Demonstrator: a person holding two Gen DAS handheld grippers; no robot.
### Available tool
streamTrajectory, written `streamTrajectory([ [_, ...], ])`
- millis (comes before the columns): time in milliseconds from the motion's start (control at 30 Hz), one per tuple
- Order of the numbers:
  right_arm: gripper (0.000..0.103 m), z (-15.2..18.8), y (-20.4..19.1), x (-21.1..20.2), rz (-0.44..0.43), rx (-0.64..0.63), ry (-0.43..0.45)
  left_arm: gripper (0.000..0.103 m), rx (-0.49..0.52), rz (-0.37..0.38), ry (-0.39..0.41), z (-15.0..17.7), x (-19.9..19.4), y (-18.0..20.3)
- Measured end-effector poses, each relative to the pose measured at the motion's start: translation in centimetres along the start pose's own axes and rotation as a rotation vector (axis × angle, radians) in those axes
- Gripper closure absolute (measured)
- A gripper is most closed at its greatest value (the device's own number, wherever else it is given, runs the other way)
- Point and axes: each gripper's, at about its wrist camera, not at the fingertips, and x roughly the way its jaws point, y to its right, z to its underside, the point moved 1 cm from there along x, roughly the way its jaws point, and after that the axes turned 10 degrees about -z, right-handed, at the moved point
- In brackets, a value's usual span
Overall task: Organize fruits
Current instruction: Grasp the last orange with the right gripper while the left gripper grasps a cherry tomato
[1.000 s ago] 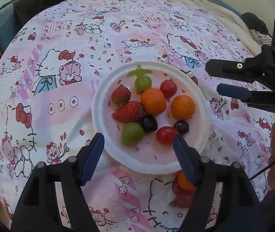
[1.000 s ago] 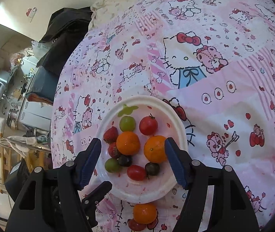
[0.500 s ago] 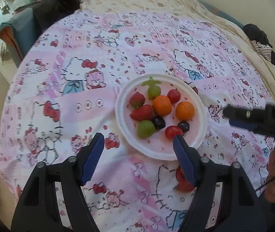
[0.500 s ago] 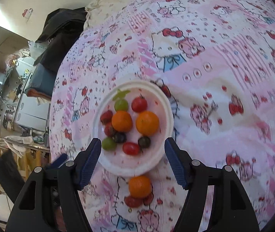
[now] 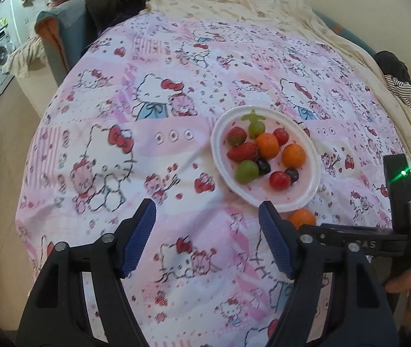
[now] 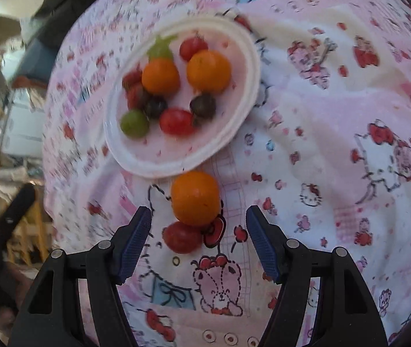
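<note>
My right hand-held gripper (image 6: 198,231) hangs wide open, empty, framing the stray round orange tangerine (image 6: 195,197) below the white paper plate (image 6: 243,115), lined up to grab it; my left hand-held gripper (image 5: 207,232) gapes idle

Mixed fruits on a white plate (image 6: 235,128); one orange (image 6: 195,197) and red tomato (image 6: 181,237) touching, just outside it.

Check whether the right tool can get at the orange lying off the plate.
Probably yes: the right tool is open, the loose orange sits just ahead between its fingers, with only a red fruit nearer in.
</note>
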Motion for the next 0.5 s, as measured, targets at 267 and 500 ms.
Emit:
streamTrajectory([
  [267, 0.062, -0.3, -0.6, 1.8, 0.057, -0.065, -0.037, 0.032, -0.031, 0.003, -0.031, 1.2, 0.2, -1.0],
  [500, 0.064, -0.3, 0.2, -0.8, -0.004, -0.021, 0.015, 0.033, 0.006, 0.032, -0.077, 1.8, 1.7, 1.0],
])
